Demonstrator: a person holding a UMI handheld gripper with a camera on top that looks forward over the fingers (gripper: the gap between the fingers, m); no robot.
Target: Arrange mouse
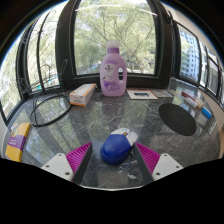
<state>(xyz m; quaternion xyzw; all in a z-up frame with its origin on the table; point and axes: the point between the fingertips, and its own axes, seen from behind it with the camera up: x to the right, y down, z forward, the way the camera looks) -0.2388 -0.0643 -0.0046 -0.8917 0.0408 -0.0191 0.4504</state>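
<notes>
Gripper view shows the claw (112,158) spread wide, its two purple-pink pads (79,155) angled inward with a clear gap at each side of the mouse (116,149). The blue mouse rests on the dark marbled counter (60,125), between the fingertips and slightly ahead of them; something pale lies just beyond it, too small to identify. To take it cleanly, I judge the claw should ease forward until the pads flank the mouse's widest part, then close squarely on its sides, since the rounded shell could squirt out under an off-centre pinch. Farther off lie a black round mat (178,119) to the right, a looped black cable (48,108) and a box (82,94) to the left, and a lavender detergent bottle (114,71) by the windows.
</notes>
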